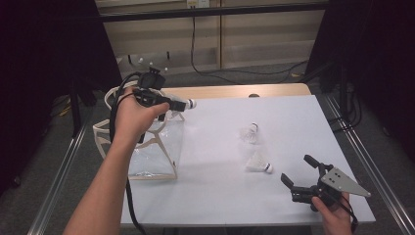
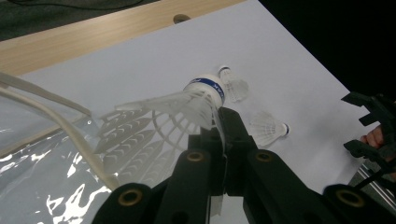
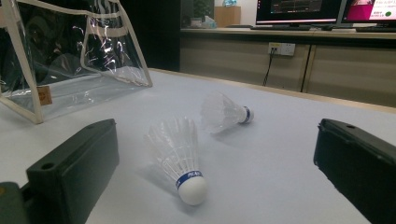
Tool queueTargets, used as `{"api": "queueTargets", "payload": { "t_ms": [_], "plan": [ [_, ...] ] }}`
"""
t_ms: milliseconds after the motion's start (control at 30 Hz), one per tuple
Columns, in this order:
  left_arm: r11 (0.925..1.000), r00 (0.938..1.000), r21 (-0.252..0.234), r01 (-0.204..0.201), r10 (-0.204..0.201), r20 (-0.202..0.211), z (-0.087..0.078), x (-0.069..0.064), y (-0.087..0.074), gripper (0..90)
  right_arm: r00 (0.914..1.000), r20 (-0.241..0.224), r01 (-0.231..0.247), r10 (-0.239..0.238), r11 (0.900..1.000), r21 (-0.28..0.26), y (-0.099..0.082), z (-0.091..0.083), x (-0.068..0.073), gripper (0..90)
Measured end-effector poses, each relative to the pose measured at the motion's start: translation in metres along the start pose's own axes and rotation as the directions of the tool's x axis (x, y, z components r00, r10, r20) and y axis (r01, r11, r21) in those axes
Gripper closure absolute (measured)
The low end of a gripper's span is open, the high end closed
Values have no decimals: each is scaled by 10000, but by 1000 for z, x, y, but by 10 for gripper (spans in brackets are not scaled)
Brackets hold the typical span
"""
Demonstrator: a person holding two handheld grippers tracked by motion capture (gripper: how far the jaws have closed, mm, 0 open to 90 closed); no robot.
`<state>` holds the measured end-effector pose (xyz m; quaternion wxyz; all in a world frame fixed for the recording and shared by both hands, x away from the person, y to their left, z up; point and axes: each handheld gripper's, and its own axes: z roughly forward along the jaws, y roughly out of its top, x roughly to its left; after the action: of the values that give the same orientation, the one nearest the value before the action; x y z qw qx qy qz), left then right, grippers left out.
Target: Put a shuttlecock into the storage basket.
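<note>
Over by the left edge of the tabletop, the left gripper is clenched on a shuttlecock, pinching it by the feather skirt so the white cork with its blue band sticks out past the jaws. It's held up off the table, right above the clear bag with the cream trim and handles, which sits at that left edge and partly hangs over it. From the left gripper view you can see the skirt fanned out over the bag's plastic, cork pointing toward the middle of the table.

Two more shuttlecocks are lying on their sides on the white sheet, right of centre. The far shuttlecock has its cork pointing to the back edge, the near shuttlecock has its cork toward the front right corner. They're close to each other but not touching, as far as I can tell.

Down at the front right corner the right gripper is released, jaws spread wide, nothing between the pads. It's low over the table, aimed at the near shuttlecock, which sits just ahead of it. In the right gripper view that one is dead centre between the two black jaws, cork toward the camera, with the other behind it and the bag off at the back left
</note>
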<state>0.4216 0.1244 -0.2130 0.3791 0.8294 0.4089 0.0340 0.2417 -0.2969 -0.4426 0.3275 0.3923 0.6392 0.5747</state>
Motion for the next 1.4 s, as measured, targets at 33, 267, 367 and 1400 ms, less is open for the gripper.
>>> {"api": "queueTargets", "payload": {
  "t_ms": [33,267,367,1400],
  "plan": [
    [10000,10000,15,-10,10,-7,-1,0,0,900,10000,-3,4,-4,10000,-6,0,0,0,0],
    [10000,10000,-12,40,-40,-42,-4,2,2,900,10000,-13,11,-11,10000,-20,0,0,0,0],
    [10000,10000,-29,46,-46,-70,-5,3,3,900,10000,-10,4,-4,10000,-16,0,0,0,0],
    [9998,9992,38,169,-168,-373,-19,17,5,900,10000,-15,2,-2,10000,-15,0,0,0,0]
  ]
}}
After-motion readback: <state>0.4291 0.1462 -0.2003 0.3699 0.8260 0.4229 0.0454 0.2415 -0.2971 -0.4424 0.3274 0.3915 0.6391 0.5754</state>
